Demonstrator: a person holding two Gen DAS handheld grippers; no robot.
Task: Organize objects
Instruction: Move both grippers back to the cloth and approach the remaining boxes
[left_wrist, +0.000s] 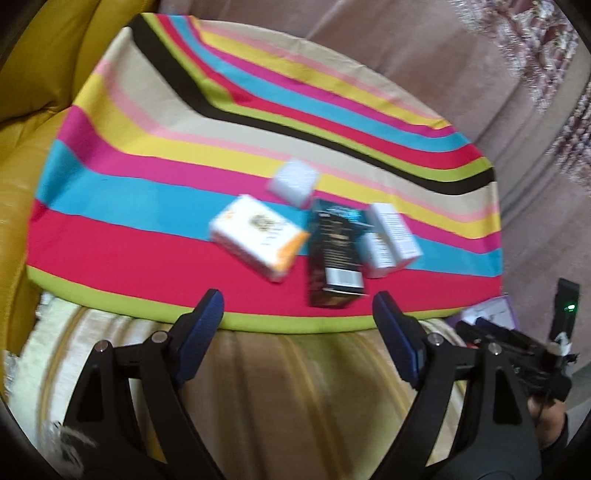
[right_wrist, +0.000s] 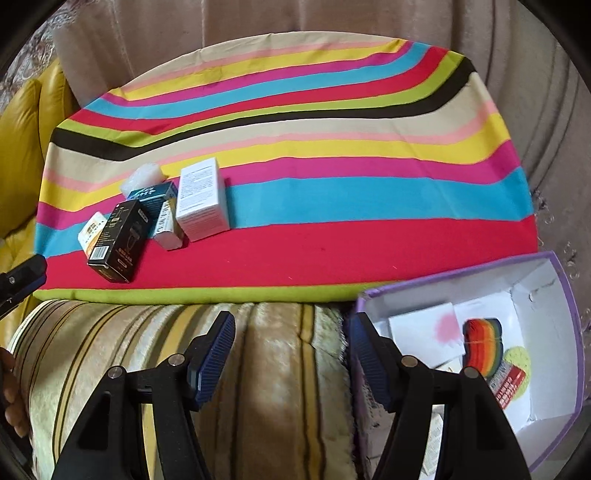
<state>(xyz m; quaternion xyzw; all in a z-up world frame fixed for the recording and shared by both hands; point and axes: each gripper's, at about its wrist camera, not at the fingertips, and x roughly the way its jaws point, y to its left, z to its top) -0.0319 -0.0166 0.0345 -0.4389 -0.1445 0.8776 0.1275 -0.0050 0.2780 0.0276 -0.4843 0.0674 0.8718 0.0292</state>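
Your left wrist view is smeared by motion blur: the boxes (left_wrist: 325, 236) at centre and the blanket (left_wrist: 266, 387) below streak. Your right wrist view is sharper. Both are evenly, softly lit, without glare, with fisheye bending and dark vignette at the corners.

— What can't you make out from over my left fingers (left_wrist: 298, 317)?

— The whole left view is smeared. Print on the black box (left_wrist: 334, 254) and the white-and-orange box (left_wrist: 258, 236) is unreadable.

— And on the right?

— The white-and-orange box hides mostly behind the black box there. My right fingers (right_wrist: 291, 354) cover the near corner of the purple-rimmed carton (right_wrist: 569, 332); the frame's edge cuts its lower side. The labels inside are too small to read.
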